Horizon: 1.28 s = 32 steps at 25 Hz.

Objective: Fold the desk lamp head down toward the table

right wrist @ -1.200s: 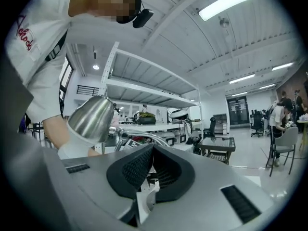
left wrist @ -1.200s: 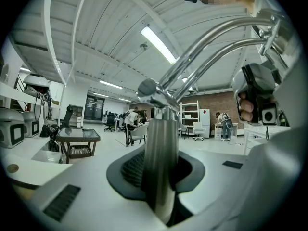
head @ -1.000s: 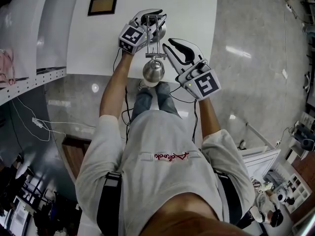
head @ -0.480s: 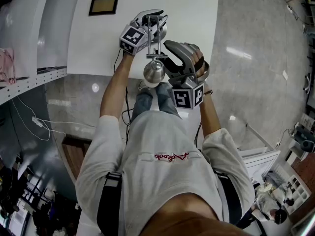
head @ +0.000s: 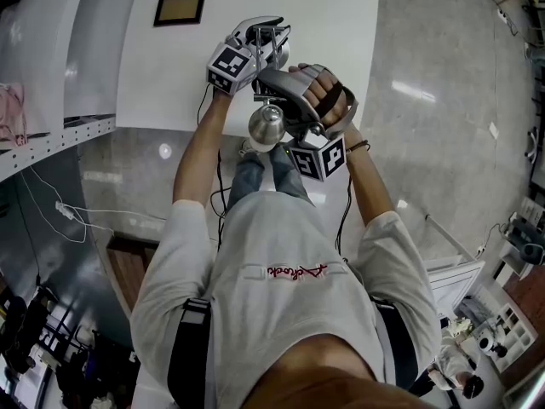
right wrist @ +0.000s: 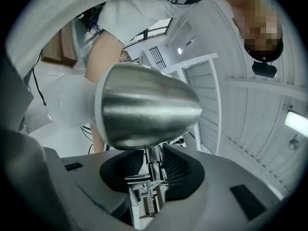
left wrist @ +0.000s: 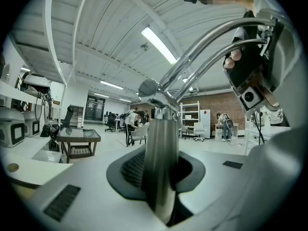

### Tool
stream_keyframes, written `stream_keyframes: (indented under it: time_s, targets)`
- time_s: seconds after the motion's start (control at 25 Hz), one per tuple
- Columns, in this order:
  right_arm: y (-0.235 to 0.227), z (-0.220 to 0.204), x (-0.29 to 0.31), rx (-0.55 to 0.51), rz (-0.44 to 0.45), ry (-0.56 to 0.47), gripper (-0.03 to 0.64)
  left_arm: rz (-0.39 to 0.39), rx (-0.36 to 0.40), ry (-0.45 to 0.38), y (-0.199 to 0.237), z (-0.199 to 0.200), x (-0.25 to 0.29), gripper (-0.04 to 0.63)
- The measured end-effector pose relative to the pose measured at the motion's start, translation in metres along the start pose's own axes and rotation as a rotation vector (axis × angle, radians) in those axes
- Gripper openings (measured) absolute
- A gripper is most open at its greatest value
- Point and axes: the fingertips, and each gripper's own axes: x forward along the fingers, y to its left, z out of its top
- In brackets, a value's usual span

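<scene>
The lamp's upright post (left wrist: pixel 161 143) is clamped by the left gripper (left wrist: pixel 162 191); the steel lamp head (right wrist: pixel 144 109) lies just ahead of the right gripper (right wrist: pixel 153 170), long axis crosswise; its thin neck (right wrist: pixel 152 159) is being closed upon, not yet pressed; the right hand is judged nearer.

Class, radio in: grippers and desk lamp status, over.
Left gripper shut on lamp post. Right gripper jaws closing around neck of lamp head. Head not folded. Nothing obstructs.

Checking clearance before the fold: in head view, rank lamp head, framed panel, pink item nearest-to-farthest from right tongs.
1. Lamp head, beside the closing right tongs, its neck between them.
2. Framed panel, up and left.
3. Pink item, far left edge.
</scene>
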Motion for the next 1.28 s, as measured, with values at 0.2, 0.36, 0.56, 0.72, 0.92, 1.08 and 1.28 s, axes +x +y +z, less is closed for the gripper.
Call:
stream_keyframes:
  time_s: [0.2, 0.36, 0.56, 0.72, 0.92, 1.08, 1.28]
  targets:
    - [0.0, 0.003, 0.004, -0.052, -0.044, -0.02, 0.097, -0.005, -0.001, 0.003, 0.0, -0.001, 0.0, 0.103]
    - [-0.001, 0.004, 0.003, -0.056, -0.046, -0.028, 0.094, -0.008, -0.001, 0.004, 0.0, 0.0, 0.0, 0.104]
    - [-0.001, 0.004, 0.004, -0.079, -0.059, -0.029, 0.087, -0.009, -0.002, 0.003, 0.001, 0.0, 0.0, 0.104]
    - [0.014, 0.002, 0.003, -0.096, 0.006, -0.032, 0.104, -0.008, -0.01, 0.003, 0.0, 0.001, 0.0, 0.106]
    - [0.027, 0.002, 0.0, -0.082, 0.015, -0.034, 0.112, -0.007, -0.007, 0.002, 0.0, 0.0, 0.0, 0.107]
    - [0.034, 0.001, 0.0, -0.094, 0.012, -0.043, 0.118, 0.002, -0.006, -0.003, 0.002, 0.0, 0.0, 0.107]
    - [0.041, 0.0, 0.0, -0.109, 0.0, -0.046, 0.12, 0.002, -0.008, -0.006, 0.002, 0.0, 0.0, 0.107]
